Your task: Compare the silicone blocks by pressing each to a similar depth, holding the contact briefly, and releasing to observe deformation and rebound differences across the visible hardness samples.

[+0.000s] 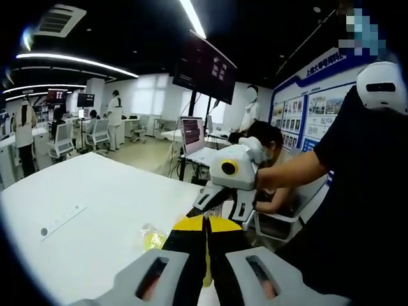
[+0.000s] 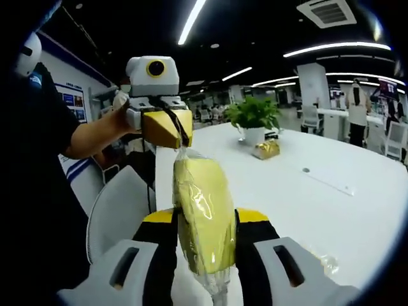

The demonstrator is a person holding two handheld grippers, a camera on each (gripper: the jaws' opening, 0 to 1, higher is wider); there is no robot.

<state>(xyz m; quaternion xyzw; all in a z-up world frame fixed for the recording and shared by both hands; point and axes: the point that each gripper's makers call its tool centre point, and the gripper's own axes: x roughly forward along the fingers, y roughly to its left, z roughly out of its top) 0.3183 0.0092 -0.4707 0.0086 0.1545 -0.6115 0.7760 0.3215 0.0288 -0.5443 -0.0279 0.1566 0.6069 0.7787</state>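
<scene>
Right tool [image 2: 205, 245] first: in the right gripper view we see its two black, yellow-tipped jaws clamped on either side of a yellow silicone block [image 2: 203, 213] wrapped in a clear plastic bag [image 2: 213, 285], the block standing upright between the jaws and bulging a little above them. Ahead of this tool, the left tool [image 2: 167, 127] comes in from the upper left, held by the person's hand [image 2: 121, 102], and its closed yellow tips pinch the twisted top of the bag just above the block.

From the left gripper view, we find the left tool [image 1: 205, 224] with its jaws pressed together, a thin strip of yellowish plastic showing in the seam between them. Directly beyond its tips sits the right tool [image 1: 223, 199], gripped by the person's other hand [image 1: 264, 180]. Just left of the jaws, a small crumpled piece of yellowish plastic [image 1: 152, 238] lies on the white counter [image 1: 95, 217].

Beyond the right tool, on the far side of the counter [image 2: 331, 204], we make out a potted plant [image 2: 254, 121] with a gold-wrapped item [image 2: 266, 149] beside it.
</scene>
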